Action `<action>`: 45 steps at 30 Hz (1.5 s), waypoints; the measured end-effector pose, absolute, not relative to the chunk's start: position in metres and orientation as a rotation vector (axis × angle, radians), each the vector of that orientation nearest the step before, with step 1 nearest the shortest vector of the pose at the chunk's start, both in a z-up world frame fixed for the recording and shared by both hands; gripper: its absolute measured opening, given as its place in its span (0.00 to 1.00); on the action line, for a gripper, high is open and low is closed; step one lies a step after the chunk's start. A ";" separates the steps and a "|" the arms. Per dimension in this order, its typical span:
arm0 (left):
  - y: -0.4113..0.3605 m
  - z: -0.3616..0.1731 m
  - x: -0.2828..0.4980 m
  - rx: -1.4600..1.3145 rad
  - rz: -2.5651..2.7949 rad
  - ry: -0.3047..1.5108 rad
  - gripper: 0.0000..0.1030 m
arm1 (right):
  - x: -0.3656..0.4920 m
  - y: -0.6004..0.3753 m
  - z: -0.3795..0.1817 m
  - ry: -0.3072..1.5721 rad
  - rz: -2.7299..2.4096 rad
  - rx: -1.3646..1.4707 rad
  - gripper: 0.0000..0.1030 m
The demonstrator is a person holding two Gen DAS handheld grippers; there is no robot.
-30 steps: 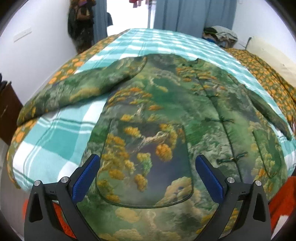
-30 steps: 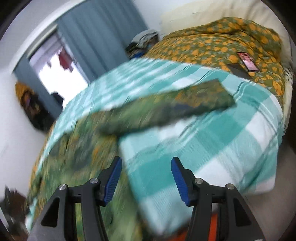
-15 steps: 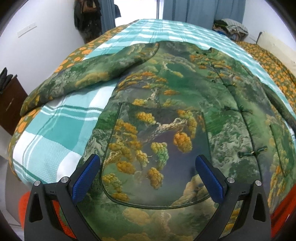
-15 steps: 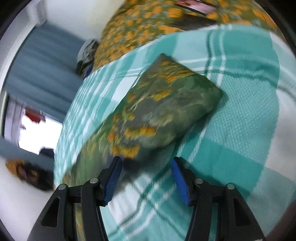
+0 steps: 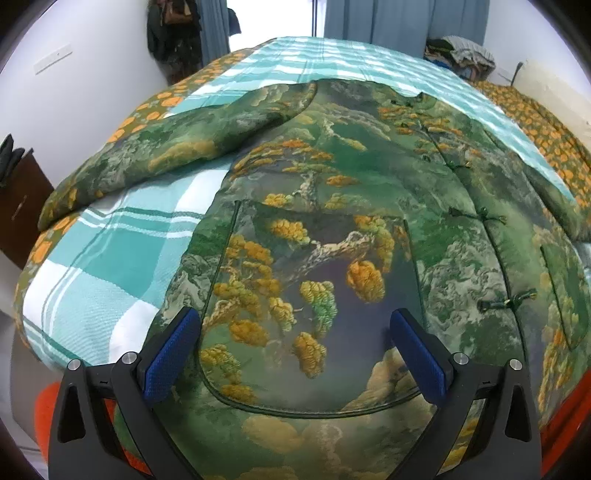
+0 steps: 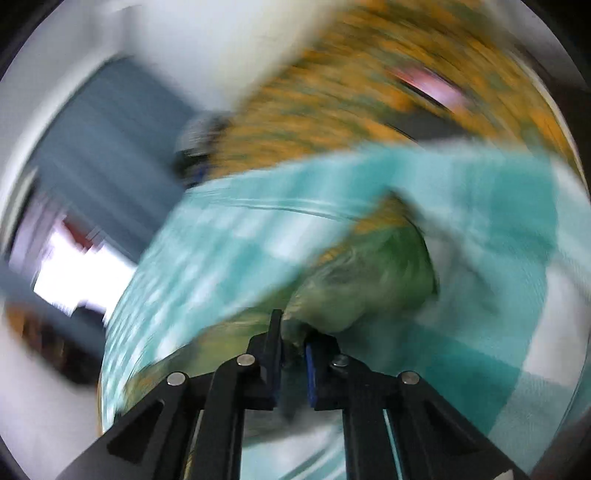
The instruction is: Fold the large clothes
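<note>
A large padded jacket (image 5: 332,206) printed with green hills and orange-yellow trees lay spread front-up across a bed covered by a teal-and-white checked blanket (image 5: 103,273). Its knotted front fastenings ran down the right of the left wrist view, and a big patch pocket (image 5: 310,310) sat in the middle of the near panel. One sleeve (image 5: 177,147) stretched out to the left over the blanket, its cuff reaching the bed's edge, where an orange-flowered quilt (image 5: 155,110) showed beneath.

The left gripper (image 5: 295,354) hovered over the jacket's lower hem with its jaws wide apart — the blue pads stood on either side of the pocket and nothing was caught between them.

The right wrist view was heavily blurred. There the right gripper (image 6: 293,354) had its jaws drawn together, clamped on a fold of the jacket's other sleeve (image 6: 373,280) — green-and-orange cloth bunched out just ahead of the pads, lifted off the checked blanket. Behind it lay the orange-flowered quilt and something pinkish on it, too smeared to identify.

Blue-grey curtains (image 5: 402,22) hung at the far end of the room beside a bright window, and a heap of clothing (image 5: 458,55) sat at the bed's far right corner.
</note>
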State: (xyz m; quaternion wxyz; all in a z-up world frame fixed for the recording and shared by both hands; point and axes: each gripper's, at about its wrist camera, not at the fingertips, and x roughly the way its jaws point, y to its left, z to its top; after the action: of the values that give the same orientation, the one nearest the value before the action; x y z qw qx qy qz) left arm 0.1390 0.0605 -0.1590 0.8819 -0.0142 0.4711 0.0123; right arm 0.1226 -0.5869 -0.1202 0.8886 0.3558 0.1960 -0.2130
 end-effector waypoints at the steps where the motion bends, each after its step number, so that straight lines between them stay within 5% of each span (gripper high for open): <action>1: 0.059 -0.158 0.139 -0.036 0.022 0.979 0.99 | 0.126 -0.560 -0.098 0.399 -0.375 0.637 0.10; 7: 0.037 -0.124 0.142 -0.143 -0.119 0.946 0.99 | 0.136 -0.407 -0.046 0.397 -0.054 0.312 0.09; 14: 0.003 -0.097 0.147 -0.129 -0.230 0.892 0.99 | 0.157 -0.269 -0.119 0.596 0.106 0.095 0.10; 16: 0.003 -0.102 0.147 -0.142 -0.238 0.910 0.99 | 0.156 -0.246 -0.151 0.716 0.154 0.049 0.15; 18: 0.008 -0.110 0.150 -0.178 -0.250 0.940 0.99 | 0.156 -0.234 -0.177 0.832 0.215 0.027 0.39; 22: 0.009 -0.120 0.161 -0.304 -0.339 0.999 0.99 | 0.130 -0.231 -0.178 0.866 0.297 -0.008 0.59; 26: -0.024 -0.131 0.198 -0.366 -0.481 1.072 0.96 | 0.088 -0.246 -0.158 0.806 0.319 0.074 0.63; 31: -0.063 -0.158 0.252 -0.346 -0.475 1.177 0.64 | 0.083 -0.250 -0.165 0.813 0.316 0.107 0.63; 34: -0.076 -0.164 0.265 -0.270 -0.424 1.201 0.09 | 0.080 -0.249 -0.165 0.797 0.313 0.097 0.63; 45: -0.094 -0.061 0.342 -0.052 -0.414 0.999 0.06 | 0.078 -0.274 -0.156 0.720 0.288 0.146 0.63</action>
State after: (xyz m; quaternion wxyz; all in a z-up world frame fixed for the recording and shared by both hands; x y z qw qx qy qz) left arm 0.3424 -0.0944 -0.0613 0.8570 -0.0248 0.4754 -0.1972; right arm 0.0779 -0.2735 -0.1558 0.9232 0.0711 0.3506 0.1404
